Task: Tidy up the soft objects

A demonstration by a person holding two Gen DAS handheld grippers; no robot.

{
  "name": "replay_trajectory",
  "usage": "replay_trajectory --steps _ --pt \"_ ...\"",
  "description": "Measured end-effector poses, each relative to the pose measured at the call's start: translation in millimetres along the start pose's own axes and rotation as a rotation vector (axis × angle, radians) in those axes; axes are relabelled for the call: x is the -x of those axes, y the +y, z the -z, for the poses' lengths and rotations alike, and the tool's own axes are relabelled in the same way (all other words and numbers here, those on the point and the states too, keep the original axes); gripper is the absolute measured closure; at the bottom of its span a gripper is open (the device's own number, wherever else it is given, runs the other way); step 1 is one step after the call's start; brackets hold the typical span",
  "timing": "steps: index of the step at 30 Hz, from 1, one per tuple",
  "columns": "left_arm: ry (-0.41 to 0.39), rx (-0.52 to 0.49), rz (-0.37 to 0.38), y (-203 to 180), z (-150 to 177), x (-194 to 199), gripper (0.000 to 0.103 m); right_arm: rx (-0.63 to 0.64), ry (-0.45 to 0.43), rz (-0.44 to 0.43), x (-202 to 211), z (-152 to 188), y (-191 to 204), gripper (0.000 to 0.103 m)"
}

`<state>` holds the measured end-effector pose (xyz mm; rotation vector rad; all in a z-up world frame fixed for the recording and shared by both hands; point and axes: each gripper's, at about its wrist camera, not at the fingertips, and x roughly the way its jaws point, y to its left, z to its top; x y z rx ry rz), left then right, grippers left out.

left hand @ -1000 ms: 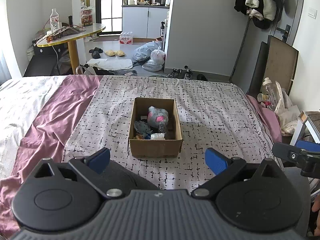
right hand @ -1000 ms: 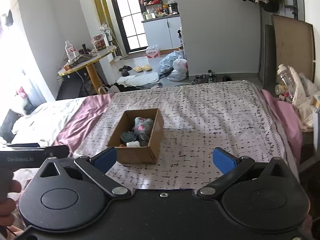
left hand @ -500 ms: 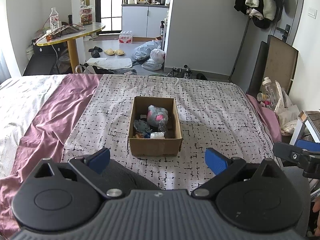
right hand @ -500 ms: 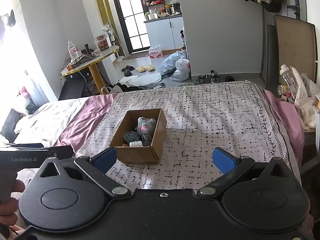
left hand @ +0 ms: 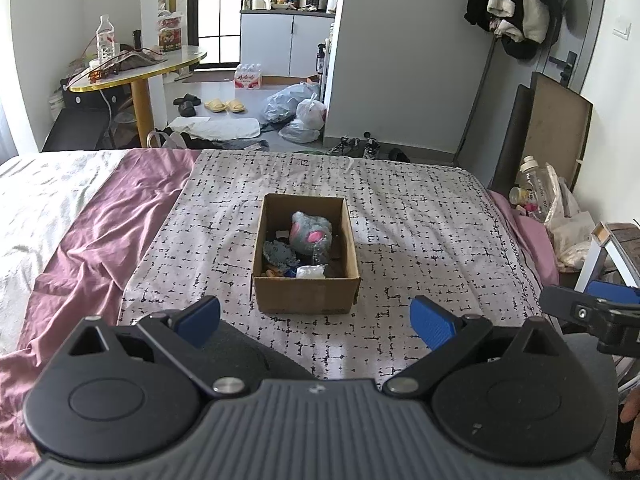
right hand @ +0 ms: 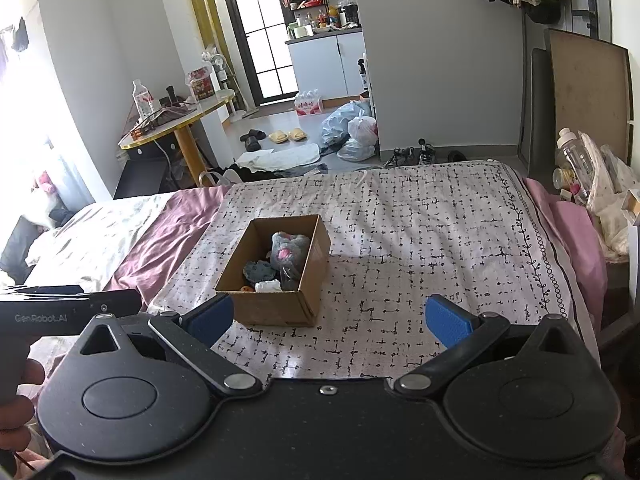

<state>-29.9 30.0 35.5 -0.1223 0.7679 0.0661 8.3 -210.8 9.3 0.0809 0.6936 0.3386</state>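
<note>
Tongs point(left hand: 316, 322) stay wide; box point(left hand: 306, 292) unmoved.

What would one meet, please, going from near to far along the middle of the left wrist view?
Left tool → cardboard box → grey and pink plush inside it → patterned bedspread → shoes on the floor.

Inside the cardboard box point(left hand: 306, 292), the near wall hides the lower parts of the soft items; a small orange thing point(left hand: 273, 271) there is too small to identify. A hand point(right hand: 16, 396) is cut off by the right wrist view's left edge.
</note>
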Motion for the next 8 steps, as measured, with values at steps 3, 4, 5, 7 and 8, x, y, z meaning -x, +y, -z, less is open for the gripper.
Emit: replay_trajectory --steps 3,4,5,7,8 --pt "-0.01 0.007 0.013 0.5 2.0 -0.6 0.002 0.003 0.01 0.002 -4.9 1.1 1.9 0.0" --pt "-0.009 0.01 0.017 1.2 2.4 -1.5 0.002 0.005 0.013 0.003 -6.5 1.4 2.5 0.0" --pt "-0.008 0.012 0.02 2.0 2.8 -2.6 0.002 0.006 0.016 0.003 -8.1 1.8 3.4 0.0" --pt "-0.005 0.016 0.018 3.7 3.7 -5.5 0.002 0.008 0.024 0.002 -12.1 2.5 5.2 0.0" --pt "-0.009 0.017 0.016 4.5 4.1 -6.9 0.002 0.009 0.028 0.002 -14.4 2.8 6.3 0.0"
